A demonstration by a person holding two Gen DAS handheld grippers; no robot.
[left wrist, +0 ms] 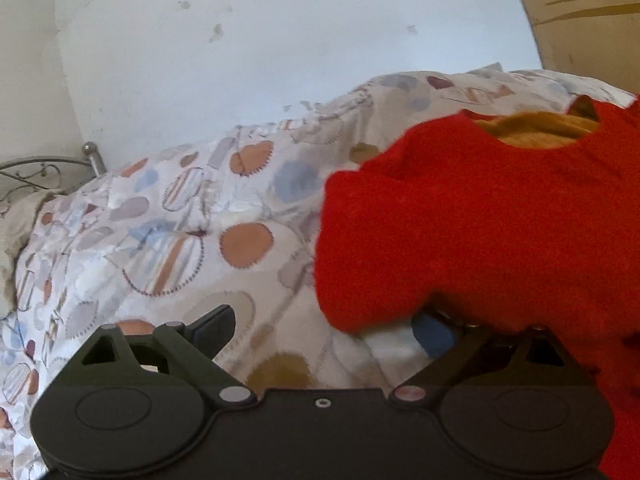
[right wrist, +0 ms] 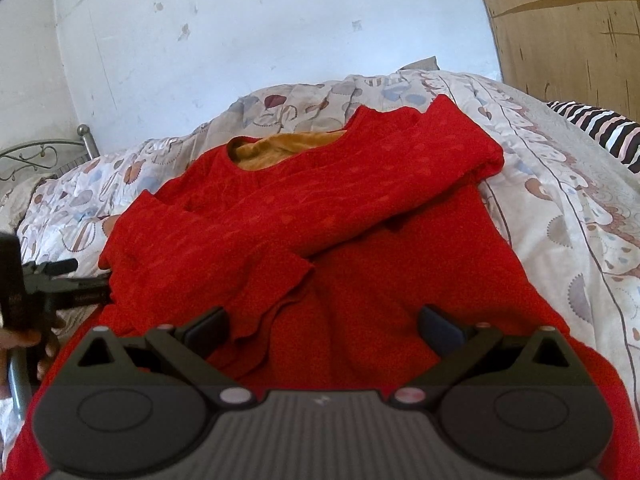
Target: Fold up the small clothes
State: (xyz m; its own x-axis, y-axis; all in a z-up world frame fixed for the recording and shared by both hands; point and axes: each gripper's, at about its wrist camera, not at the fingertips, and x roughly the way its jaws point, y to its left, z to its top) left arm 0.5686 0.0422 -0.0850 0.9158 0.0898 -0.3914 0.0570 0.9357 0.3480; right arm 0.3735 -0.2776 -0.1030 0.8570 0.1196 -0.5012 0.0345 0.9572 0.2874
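A red knitted sweater (right wrist: 360, 240) lies on the patterned bedspread (right wrist: 560, 200), neck away from me, with an orange lining (right wrist: 280, 148) showing at the neck. Both sleeves are folded across the body. My right gripper (right wrist: 324, 328) is open and empty just above the sweater's lower body. My left gripper (left wrist: 324, 332) is open at the sweater's left edge (left wrist: 460, 220); red cloth drapes over its right finger (left wrist: 434, 336). The left gripper also shows in the right wrist view (right wrist: 60, 280), beside the sweater's left edge.
A metal bed frame with a knob (left wrist: 90, 152) stands at the far left by the white wall (left wrist: 280, 40). A wooden panel (right wrist: 568, 32) is at the far right. A striped cloth (right wrist: 600, 132) lies on the bed's right side.
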